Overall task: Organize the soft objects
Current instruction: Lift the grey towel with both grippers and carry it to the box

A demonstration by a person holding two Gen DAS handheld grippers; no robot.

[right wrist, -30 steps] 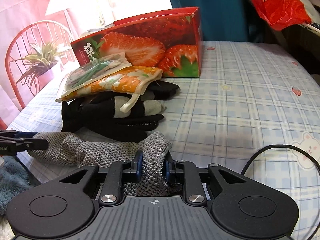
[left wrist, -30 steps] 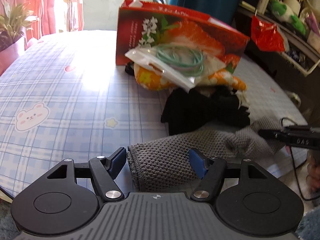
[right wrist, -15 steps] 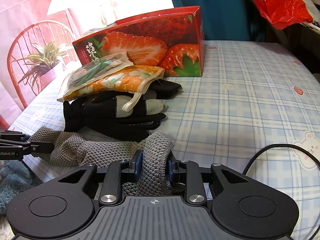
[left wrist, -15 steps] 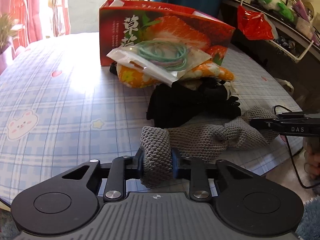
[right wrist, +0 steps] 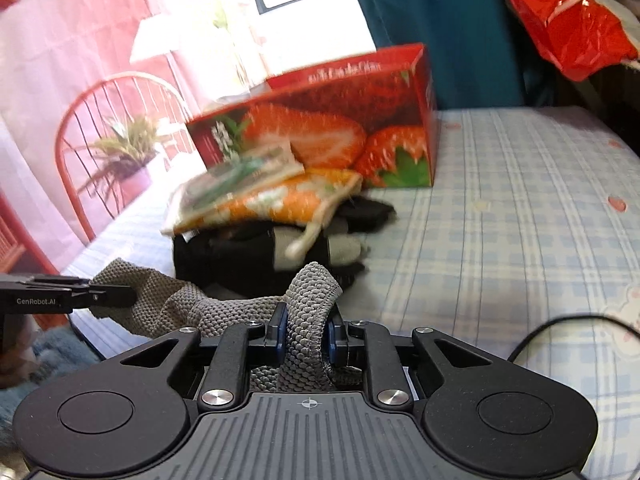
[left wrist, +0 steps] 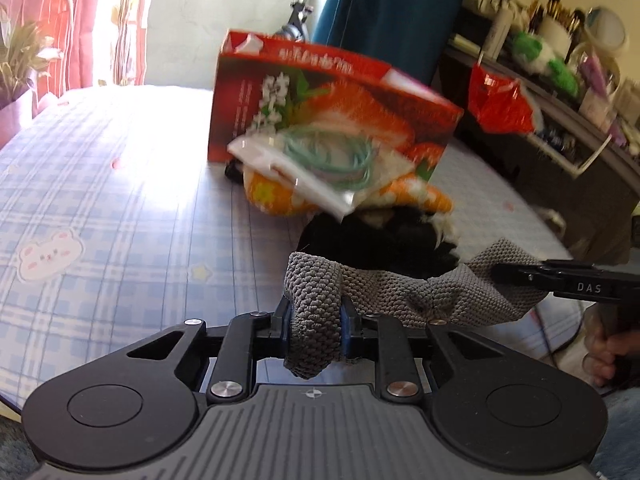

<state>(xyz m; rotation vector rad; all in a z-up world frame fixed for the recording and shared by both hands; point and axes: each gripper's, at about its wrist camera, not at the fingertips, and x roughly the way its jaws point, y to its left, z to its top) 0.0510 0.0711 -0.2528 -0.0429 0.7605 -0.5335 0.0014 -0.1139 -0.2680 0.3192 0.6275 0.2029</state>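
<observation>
Each hand-held gripper pinches an end of the grey knitted cloth (left wrist: 384,292): left (left wrist: 315,322) and right (right wrist: 306,330) are closed on bunched folds. The coarse-weave cloth sags between them at the checked table (left wrist: 120,208) edge, before black gloves (right wrist: 240,256) and a glossy strawberry box (right wrist: 328,136)

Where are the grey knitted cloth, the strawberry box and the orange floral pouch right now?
grey knitted cloth (left wrist: 400,292), left wrist view, on the span between the grippers.
strawberry box (right wrist: 320,136), right wrist view, on its long printed side.
orange floral pouch (right wrist: 288,200), right wrist view, on its top face.
</observation>
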